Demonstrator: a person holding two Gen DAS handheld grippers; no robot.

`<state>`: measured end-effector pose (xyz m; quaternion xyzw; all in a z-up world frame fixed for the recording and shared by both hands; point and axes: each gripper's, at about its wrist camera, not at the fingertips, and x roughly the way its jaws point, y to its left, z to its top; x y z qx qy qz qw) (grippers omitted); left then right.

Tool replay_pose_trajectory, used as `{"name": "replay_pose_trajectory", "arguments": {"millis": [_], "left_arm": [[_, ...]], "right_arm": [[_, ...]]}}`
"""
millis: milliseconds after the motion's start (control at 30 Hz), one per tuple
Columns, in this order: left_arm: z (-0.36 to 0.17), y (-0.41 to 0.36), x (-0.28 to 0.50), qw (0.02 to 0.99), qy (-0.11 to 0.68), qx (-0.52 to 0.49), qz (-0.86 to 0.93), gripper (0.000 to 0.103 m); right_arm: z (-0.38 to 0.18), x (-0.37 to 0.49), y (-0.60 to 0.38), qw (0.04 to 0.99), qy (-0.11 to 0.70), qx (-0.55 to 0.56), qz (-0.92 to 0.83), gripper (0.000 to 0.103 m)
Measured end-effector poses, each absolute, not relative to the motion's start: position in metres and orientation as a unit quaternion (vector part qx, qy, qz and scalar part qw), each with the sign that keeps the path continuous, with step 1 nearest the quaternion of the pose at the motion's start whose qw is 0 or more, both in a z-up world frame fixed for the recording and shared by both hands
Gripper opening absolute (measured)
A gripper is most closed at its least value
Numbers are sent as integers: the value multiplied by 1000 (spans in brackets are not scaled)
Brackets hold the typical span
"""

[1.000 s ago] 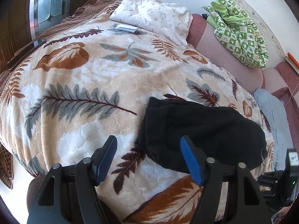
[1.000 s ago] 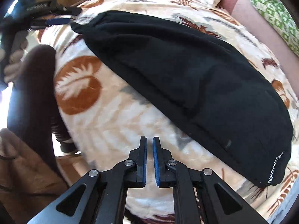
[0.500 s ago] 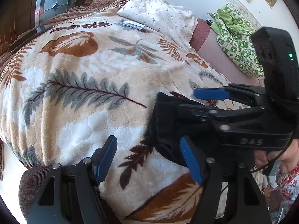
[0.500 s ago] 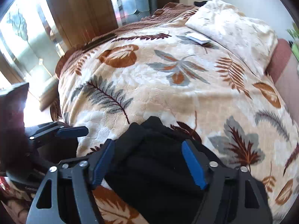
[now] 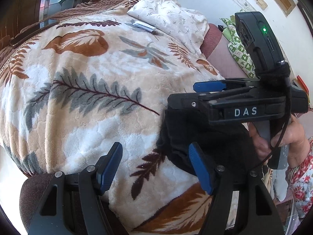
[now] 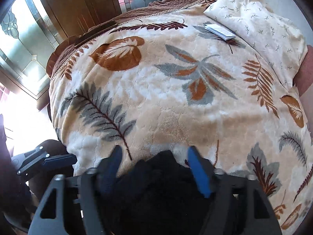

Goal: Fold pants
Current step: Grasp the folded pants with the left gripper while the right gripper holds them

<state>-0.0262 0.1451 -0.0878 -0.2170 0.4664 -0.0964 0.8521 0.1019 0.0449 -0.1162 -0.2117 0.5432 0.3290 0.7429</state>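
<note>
Since a second ago my right tongs (image 6: 153,163) swung over the black pants' (image 5: 205,137) left end, opening astride it; left tongs (image 5: 155,164) gape empty, so I'd pinch deep.

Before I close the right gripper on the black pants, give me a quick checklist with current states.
1. Right gripper over the pants: ok, jaws opening, fabric edge between them.
2. Pads pressing on fabric: not ok, not yet.
3. Left gripper open: ok, holding nothing.
4. Left gripper over the pants: not ok, mostly over the blanket.
5. Pants lying flat: cannot tell, mostly hidden.
6. Booklet away from the pants: ok.
</note>
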Motion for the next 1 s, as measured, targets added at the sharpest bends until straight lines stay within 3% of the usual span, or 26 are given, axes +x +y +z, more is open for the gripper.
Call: {"name": "replay_pose_trajectory", "arguments": {"millis": [267,333,400,500,800,1000], "left_arm": [[-92,141,-28,850,476,-201,-101,70],[-90,142,-28,853,471,-198,-103,70],[-88,142,-27,856,467,-196,-106,70],[-87,139,-24,854,465,-199,-125,70],[-87,108,0,858,441,-179,-193,79],[-100,118,20,844,424,-250,-212,82]], "right_arm": [[-159,91,59,696,543,-335,331,83],[-169,89,64,686,548,-344,334,70],[-164,82,68,686,541,-339,348,38],[-157,75,67,690,532,-350,345,23],[-119,89,45,719,533,-284,345,20],[-104,91,39,726,530,-264,350,20]]}}
